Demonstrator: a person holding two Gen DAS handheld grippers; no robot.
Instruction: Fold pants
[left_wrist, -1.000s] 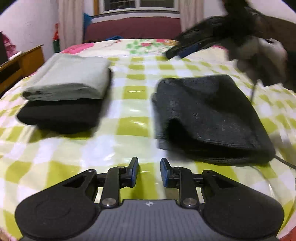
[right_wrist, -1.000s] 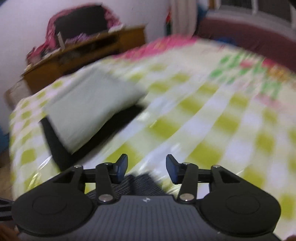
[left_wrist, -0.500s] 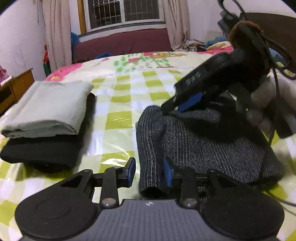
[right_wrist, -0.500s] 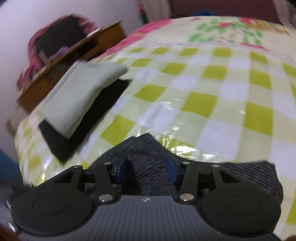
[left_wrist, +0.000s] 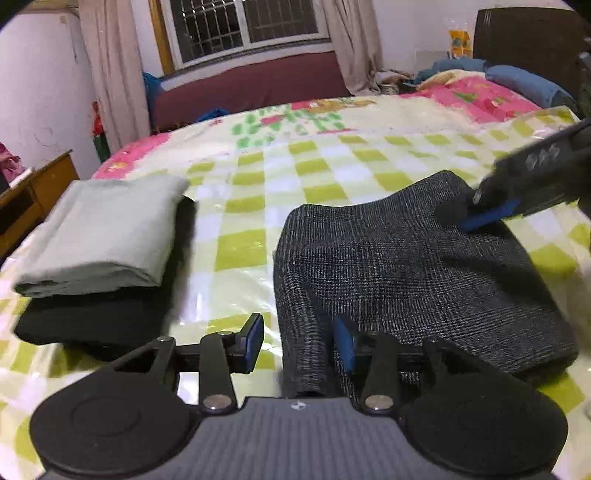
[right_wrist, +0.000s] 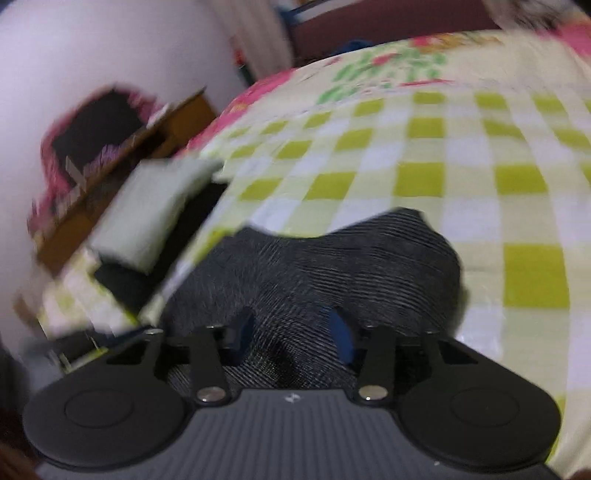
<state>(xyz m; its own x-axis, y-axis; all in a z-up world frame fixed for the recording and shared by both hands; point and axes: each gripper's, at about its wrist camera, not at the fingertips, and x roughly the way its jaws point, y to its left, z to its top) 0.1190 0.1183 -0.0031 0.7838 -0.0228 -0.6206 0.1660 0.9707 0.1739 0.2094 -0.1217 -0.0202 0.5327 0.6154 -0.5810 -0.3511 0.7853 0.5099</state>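
Two grippers sit at the folded dark grey pants (left_wrist: 406, 266), which lie on the checked bed cover (left_wrist: 240, 251) at the near right. Left gripper (left_wrist: 299, 343): its jaws have just been opening; the near left corner of the pants lies between the blue pads but neither pad presses on it, so released. Right gripper (left_wrist: 491, 216): resting on the far right corner of the same bundle; its own view is blurred, with cloth between the fingers, and I cannot tell whether it clamps or merely straddles. Judged step: folding looks finished, and the bundle is being taken up for moving. Next move calls for both jaws closing through all layers at once, or the fold will slip apart. Further left, a pale green folded garment (left_wrist: 107, 232) lies stacked on a black folded garment (left_wrist: 96, 317); likely the destination pile. No containers visible.
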